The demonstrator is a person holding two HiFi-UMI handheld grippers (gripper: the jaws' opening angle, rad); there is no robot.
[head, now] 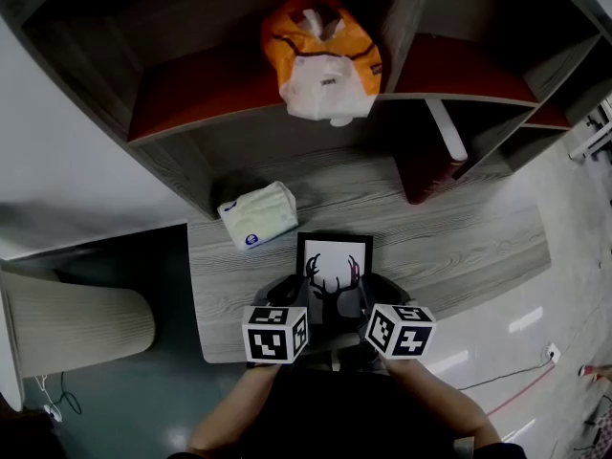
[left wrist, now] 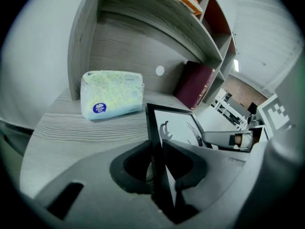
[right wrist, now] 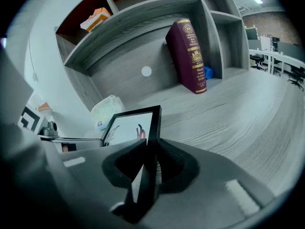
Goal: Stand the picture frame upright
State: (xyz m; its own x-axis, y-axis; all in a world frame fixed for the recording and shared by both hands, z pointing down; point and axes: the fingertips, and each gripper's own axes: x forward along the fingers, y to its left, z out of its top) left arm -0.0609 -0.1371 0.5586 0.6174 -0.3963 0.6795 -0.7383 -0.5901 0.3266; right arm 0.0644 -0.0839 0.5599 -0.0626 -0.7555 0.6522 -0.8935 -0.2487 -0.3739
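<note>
Picture frame (head: 334, 254): left edge clamped in left gripper (left wrist: 157, 168) jaws, right edge in right gripper (right wrist: 148, 168) jaws, long axis extended ahead of both.

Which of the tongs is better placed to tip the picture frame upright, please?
Neither clearly: left tongs clamp the left edge of the picture frame, right tongs the right edge, so both likely lift together.

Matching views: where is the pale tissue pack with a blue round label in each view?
Head view: pale tissue pack, up-left of the black picture frame.
Left gripper view: pack left of centre, beyond the frame.
Right gripper view: pack left of centre, behind the frame.
Shared landmark: the frame.
</note>
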